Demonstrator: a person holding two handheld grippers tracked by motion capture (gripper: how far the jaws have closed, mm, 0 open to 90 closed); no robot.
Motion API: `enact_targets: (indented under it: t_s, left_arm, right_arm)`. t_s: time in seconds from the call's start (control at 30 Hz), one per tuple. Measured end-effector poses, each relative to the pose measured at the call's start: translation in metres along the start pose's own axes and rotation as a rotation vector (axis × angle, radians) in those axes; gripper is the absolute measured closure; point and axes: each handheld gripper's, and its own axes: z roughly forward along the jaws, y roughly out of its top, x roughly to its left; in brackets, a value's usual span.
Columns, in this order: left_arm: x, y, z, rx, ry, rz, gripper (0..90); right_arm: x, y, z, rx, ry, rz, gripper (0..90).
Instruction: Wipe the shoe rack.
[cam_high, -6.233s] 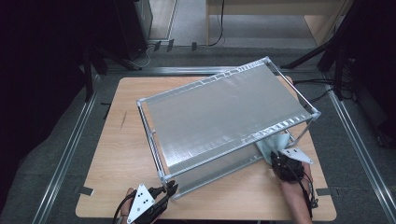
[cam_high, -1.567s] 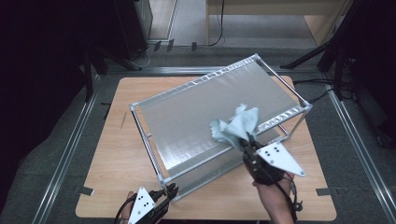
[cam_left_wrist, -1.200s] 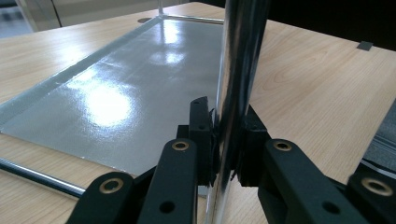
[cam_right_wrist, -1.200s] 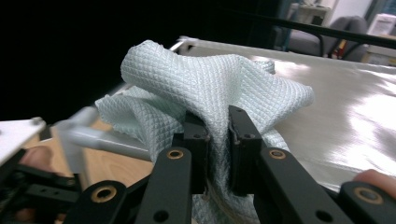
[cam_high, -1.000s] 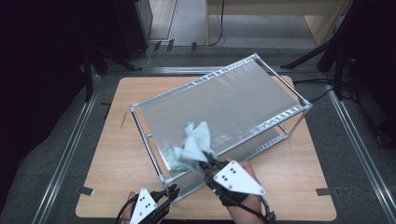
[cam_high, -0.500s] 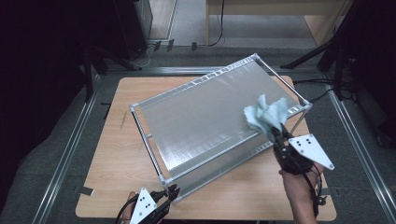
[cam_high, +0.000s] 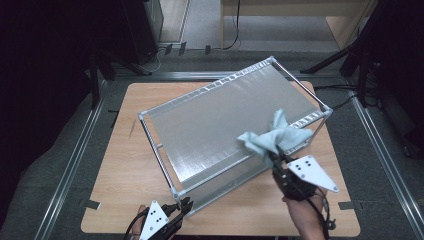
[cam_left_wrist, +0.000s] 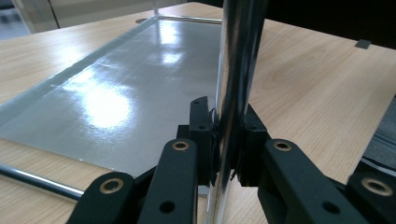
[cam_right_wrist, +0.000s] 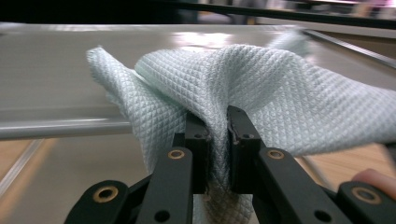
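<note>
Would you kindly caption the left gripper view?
Left gripper clamps the shelf rack's chrome corner post.

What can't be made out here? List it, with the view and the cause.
- Lower shelf: in the high view the top shelf covers most of it.
- Far end of the cloth: motion blur smears it in the right gripper view.
- Left gripper: the bottom edge of the high view cuts off its body and hand.
- Corner post: the left gripper view crops its top and foot.
- Whether the cloth touches the shelf: cannot tell.

Shelf rack (cam_high: 220, 120) stands on the table (cam_high: 120, 165), set askew. Cloth (cam_high: 272, 137) lies on its top shelf, near the front right edge.
</note>
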Motion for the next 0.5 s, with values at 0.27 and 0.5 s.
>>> enact_targets:
  t_s: [0.27, 0.5]
  left_arm:
    - [-0.001, 0.0, 0.001, -0.002, -0.005, 0.004, 80.8]
    - [-0.001, 0.0, 0.001, 0.002, -0.001, 0.007, 80.8]
  right_arm:
    - [0.081, 0.001, -0.007, 0.005, 0.231, -0.058, 81.2]
    - [0.114, 0.003, -0.012, 0.001, 0.357, -0.104, 81.1]
